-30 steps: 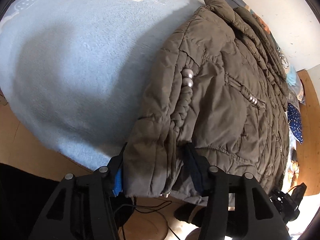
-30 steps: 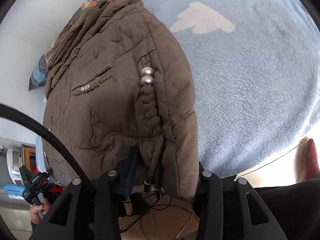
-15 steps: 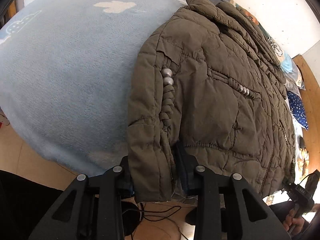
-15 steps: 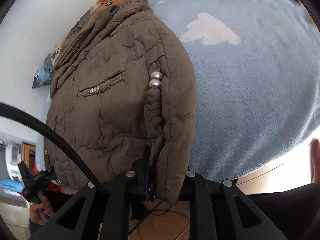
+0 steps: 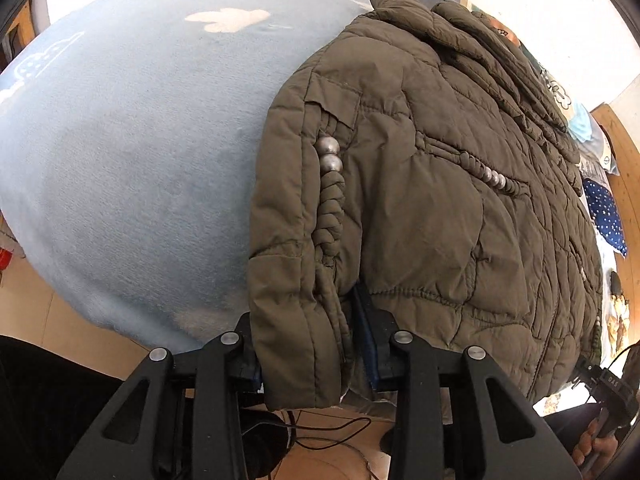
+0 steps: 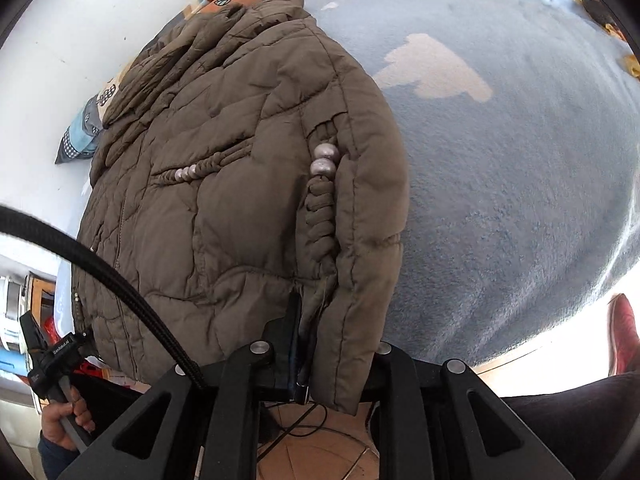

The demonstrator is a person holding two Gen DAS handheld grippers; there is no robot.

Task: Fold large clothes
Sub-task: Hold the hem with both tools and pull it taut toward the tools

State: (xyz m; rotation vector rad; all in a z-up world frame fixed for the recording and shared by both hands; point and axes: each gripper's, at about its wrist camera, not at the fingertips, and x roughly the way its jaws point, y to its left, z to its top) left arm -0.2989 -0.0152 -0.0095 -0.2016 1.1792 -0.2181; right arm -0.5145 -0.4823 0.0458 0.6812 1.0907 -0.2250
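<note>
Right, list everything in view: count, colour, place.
jacket: one, olive-brown, puffy, on the blanket, hem at the near edge
beads: two, silver, on the jacket's braided trim
blanket: one, light blue with pale shapes, over the bed
patterned fabrics: several, blue and orange, by the wall
cable: one, black, in the right wrist view
left gripper: black, clamped on the jacket's hem
right gripper: black, clamped on the hem
</note>
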